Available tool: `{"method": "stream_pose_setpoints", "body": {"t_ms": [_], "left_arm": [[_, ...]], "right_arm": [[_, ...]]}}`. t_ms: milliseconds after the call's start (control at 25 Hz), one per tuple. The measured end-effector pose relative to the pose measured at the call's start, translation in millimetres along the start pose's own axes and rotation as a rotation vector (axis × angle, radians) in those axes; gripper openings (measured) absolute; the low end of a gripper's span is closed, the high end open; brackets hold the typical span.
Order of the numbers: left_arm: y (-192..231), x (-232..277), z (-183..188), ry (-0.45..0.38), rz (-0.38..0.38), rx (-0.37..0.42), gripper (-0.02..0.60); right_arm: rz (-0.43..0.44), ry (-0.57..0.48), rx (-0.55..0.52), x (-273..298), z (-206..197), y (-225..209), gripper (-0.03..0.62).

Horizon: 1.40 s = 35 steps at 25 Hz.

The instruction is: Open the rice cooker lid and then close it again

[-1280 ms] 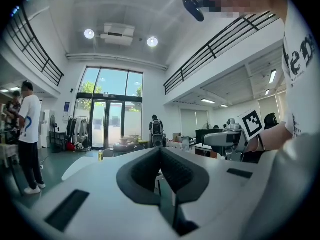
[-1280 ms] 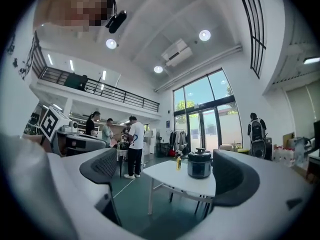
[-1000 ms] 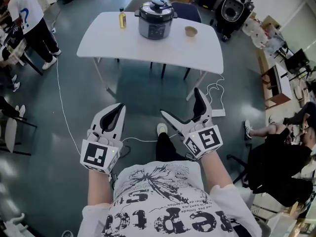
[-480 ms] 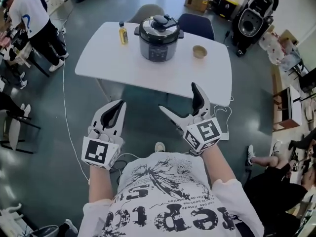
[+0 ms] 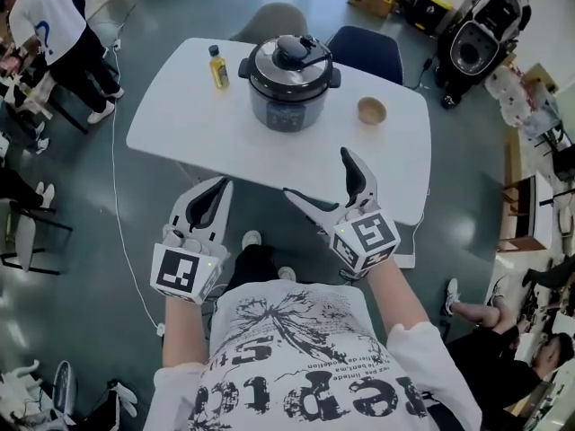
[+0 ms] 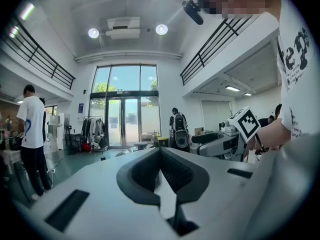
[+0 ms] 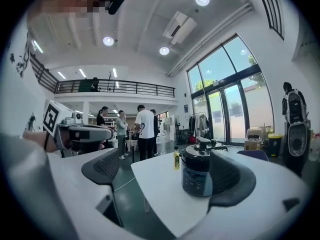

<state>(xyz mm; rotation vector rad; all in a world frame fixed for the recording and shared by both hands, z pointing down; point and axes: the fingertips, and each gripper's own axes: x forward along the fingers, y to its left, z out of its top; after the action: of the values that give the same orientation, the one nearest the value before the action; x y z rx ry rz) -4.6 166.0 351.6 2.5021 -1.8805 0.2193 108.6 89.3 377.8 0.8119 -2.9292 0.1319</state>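
A dark rice cooker [image 5: 289, 83] with its lid down stands at the far middle of the white table [image 5: 198, 128]. Both grippers hang short of the table's near edge, well apart from the cooker. My left gripper [image 5: 213, 194] is shut with nothing in it; its pads meet in the left gripper view [image 6: 160, 151]. My right gripper [image 5: 319, 176] stands wide and its jaws are closing slightly, with nothing between them. In the right gripper view the cooker [image 7: 197, 174] shows far off between the spread jaws of that gripper [image 7: 170, 176].
A small yellow bottle [image 5: 218, 66] stands left of the cooker and a tan bowl [image 5: 371, 110] right of it. Two chairs [image 5: 364, 50] are behind the table. A person [image 5: 58, 25] stands at the far left. A white cable [image 5: 121, 196] runs across the floor.
The table and cooker have come closer in the head view as I walk toward them. Both grippers moved forward with me, reaching the table's near edge.
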Motion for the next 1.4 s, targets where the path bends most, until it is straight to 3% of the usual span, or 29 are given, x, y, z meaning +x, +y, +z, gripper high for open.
{"method": "stream_pose_setpoints", "body": {"t_ms": [240, 440, 720, 960, 1160, 1280, 1400], "left_arm": [[48, 77, 5, -0.015, -0.053, 0.022, 0.014], [105, 146, 27, -0.079, -0.108, -0.014, 0.014], [186, 230, 28, -0.093, -0.204, -0.013, 0.014], [227, 286, 29, -0.102, -0.263, -0.011, 0.014], [239, 312, 26, -0.099, -0.333, 0.009, 0.014], [249, 321, 25, -0.102, -0.351, 0.014, 0.014], [260, 328, 22, -0.106, -0.358, 0.005, 0.014]], "right_arm": [[-0.017, 0.060, 0.007, 71, 7, -55, 0.557], [-0.072, 0.159, 0.017, 144, 15, -107, 0.552], [-0.190, 0.278, -0.086, 239, 25, -177, 0.508], [-0.177, 0.393, -0.046, 308, 19, -218, 0.512], [-0.172, 0.529, -0.114, 345, 4, -243, 0.511], [-0.156, 0.639, -0.148, 358, -12, -248, 0.503], [-0.138, 0.750, -0.112, 368, -29, -248, 0.464]]}}
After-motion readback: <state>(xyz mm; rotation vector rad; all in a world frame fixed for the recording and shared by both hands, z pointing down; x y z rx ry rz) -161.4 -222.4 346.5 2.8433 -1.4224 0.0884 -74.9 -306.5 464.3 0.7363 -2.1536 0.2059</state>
